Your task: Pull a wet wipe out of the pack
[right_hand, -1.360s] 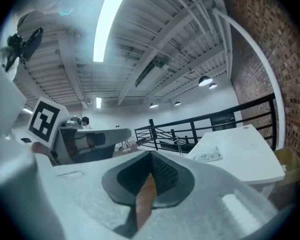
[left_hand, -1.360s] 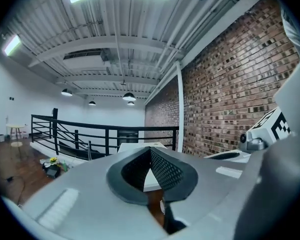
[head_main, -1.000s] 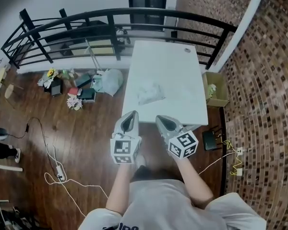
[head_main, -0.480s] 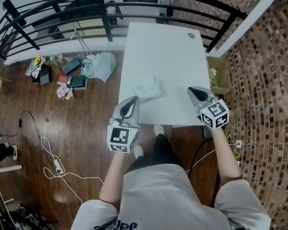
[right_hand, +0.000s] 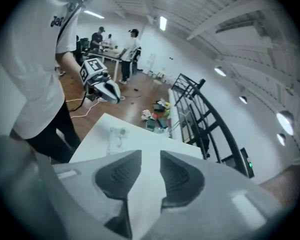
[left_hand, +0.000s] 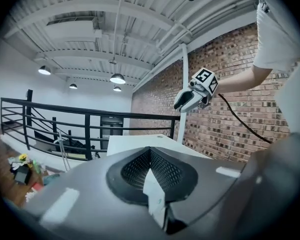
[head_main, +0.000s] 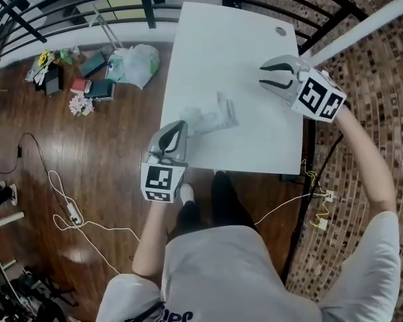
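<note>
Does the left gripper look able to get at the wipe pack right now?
Likely yes: the left gripper hangs at the near edge of the table, close beside the wipe pack, with nothing between them. Its jaws are shut, so they must open first.

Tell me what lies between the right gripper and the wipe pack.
Only bare table lies between the right gripper and the pack, as the head view shows. That gripper's jaws have just been opening, with nothing between them.

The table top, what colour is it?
The table top is plain white, and it shows best in the head view.
</note>
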`<state>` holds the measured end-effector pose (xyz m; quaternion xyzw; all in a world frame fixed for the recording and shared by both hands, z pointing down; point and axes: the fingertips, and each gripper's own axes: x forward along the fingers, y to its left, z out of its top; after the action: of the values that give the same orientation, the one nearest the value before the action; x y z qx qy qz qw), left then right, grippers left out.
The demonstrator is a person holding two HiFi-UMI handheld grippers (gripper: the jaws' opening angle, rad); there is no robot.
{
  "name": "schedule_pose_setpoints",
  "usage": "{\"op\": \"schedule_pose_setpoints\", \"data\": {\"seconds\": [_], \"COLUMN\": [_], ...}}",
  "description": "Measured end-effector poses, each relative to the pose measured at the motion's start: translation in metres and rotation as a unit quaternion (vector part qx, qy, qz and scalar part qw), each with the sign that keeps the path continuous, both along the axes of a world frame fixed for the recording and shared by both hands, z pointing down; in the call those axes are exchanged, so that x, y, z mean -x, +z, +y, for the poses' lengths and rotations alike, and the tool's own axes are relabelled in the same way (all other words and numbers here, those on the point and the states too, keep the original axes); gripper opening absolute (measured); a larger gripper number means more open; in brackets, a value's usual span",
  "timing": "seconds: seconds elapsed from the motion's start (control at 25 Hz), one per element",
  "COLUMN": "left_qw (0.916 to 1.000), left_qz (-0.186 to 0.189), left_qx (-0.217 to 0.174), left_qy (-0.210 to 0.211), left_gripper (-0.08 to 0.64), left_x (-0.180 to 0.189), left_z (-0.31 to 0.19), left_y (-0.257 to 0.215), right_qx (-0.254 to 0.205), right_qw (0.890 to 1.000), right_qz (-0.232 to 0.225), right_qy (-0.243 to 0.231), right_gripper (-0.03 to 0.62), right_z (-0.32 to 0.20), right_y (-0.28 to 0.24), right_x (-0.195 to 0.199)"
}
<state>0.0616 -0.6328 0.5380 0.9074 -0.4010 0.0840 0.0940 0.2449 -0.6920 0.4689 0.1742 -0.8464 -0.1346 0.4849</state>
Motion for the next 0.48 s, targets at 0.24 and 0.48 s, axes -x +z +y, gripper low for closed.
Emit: {"op": "schedule_pose_setpoints", "data": {"seconds": [0.24, 0.48], "left_qw": [0.9999, 0.9999], "left_qz": [-0.009, -0.011], "left_qx": [0.003, 0.007], "left_qy": [-0.003, -0.007], "left_gripper": [0.015, 0.017], "left_x": [0.004, 0.005], "left_z": [-0.012, -0.01], "left_y": [0.018, 0.03], "right_qx": [0.098, 0.191], "right_qw": [0.981, 0.952], "right_qz": [0.088, 0.114], "right_qy": [-0.14, -0.208], "right_gripper": [0.207, 0.193], "right_z": [0.007, 0.041], "right_y": [0.063, 0.135], "right_x": [0.052, 0.087]}}
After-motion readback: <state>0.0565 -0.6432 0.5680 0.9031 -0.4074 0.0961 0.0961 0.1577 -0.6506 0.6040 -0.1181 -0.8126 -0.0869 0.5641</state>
